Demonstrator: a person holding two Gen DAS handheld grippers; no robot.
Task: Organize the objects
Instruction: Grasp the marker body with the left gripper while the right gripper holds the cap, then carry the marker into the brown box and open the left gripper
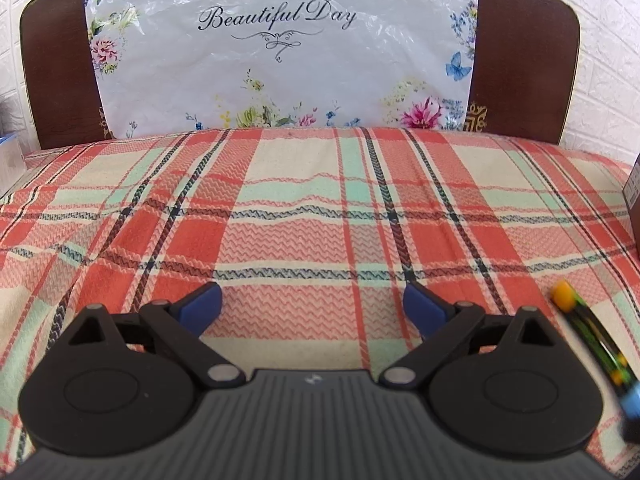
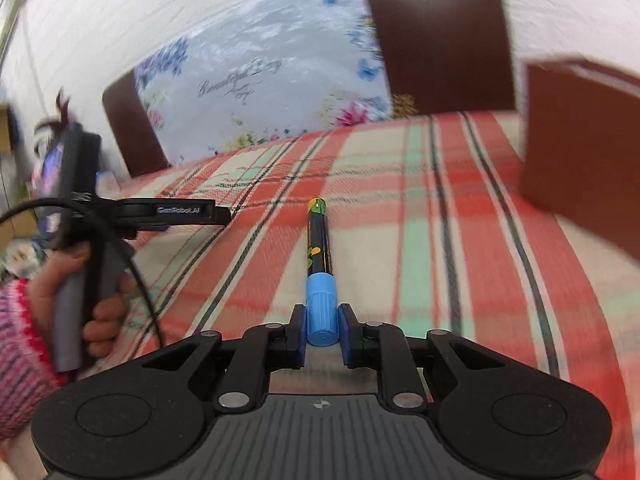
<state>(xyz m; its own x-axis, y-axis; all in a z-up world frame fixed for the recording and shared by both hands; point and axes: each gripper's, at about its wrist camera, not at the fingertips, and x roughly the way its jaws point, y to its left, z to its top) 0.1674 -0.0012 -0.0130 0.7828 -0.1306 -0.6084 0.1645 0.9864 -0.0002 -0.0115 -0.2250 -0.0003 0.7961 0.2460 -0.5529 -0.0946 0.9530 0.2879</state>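
In the right wrist view a marker pen (image 2: pixel 319 248), black-barrelled with a blue cap and an orange-green tip, sticks straight out from my right gripper (image 2: pixel 322 330), which is shut on the blue cap. The same pen (image 1: pixel 588 340) shows blurred at the right edge of the left wrist view, above the plaid blanket (image 1: pixel 312 208). My left gripper (image 1: pixel 312 308) hovers low over the blanket, open, with nothing between its blue pads (image 1: pixel 202 306). From the right wrist view the left gripper (image 2: pixel 180 212) appears at the left, held by a person's hand (image 2: pixel 100 304).
A brown box (image 2: pixel 580 152) stands on the blanket at the right; its corner (image 1: pixel 634 196) shows in the left wrist view. A dark headboard (image 1: pixel 524 60) with a floral "Beautiful Day" plastic sheet (image 1: pixel 280 48) closes off the far side. A white textured wall stands behind.
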